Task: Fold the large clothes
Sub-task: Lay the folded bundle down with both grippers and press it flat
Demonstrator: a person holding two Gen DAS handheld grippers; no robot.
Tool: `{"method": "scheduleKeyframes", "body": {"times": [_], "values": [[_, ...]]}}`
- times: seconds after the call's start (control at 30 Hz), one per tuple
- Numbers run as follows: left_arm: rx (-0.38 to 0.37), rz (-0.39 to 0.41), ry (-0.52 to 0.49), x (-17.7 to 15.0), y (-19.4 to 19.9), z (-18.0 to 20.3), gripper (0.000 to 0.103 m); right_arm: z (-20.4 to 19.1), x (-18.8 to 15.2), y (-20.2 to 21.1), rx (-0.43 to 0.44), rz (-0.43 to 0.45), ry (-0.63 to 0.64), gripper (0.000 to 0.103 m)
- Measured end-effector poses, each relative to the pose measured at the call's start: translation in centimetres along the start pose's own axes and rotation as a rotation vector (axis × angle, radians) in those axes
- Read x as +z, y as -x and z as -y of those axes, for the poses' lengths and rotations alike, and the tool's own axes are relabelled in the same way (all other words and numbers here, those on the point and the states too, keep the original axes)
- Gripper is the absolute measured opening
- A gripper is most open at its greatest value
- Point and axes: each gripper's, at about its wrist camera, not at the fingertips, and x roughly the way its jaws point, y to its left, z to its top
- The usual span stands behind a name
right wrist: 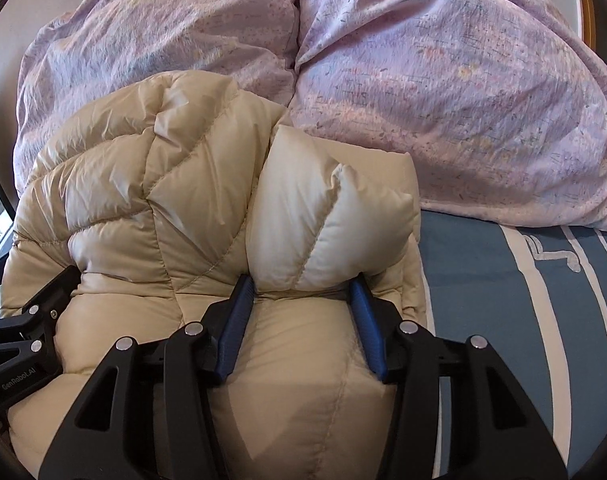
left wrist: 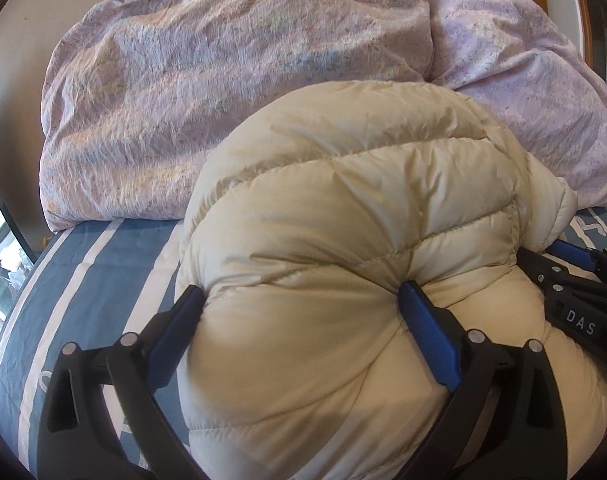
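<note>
Behind, a lilac duvet [left wrist: 239, 92] fills the far bed [left wrist: 75, 264], and near it the cream jacket [left wrist: 343, 248] lies bunched, left gripper [left wrist: 303, 292] and right gripper [right wrist: 303, 284] both clamped on it, probably mid-fold, next needing flattening.

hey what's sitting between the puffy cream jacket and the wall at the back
The crumpled lilac duvet lies between them, heaped behind the cream down jacket on the blue striped sheet. Both wrist views show it.
</note>
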Motion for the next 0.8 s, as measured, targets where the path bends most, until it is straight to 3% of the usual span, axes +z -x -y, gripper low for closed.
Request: {"method": "scheduleKeyframes", "body": {"times": [0.8], "values": [[0.000, -0.043, 0.011, 0.19, -0.80, -0.47, 0.101, 0.09, 0.81, -0.58, -0.012, -0.006, -0.005, 0.054]]}}
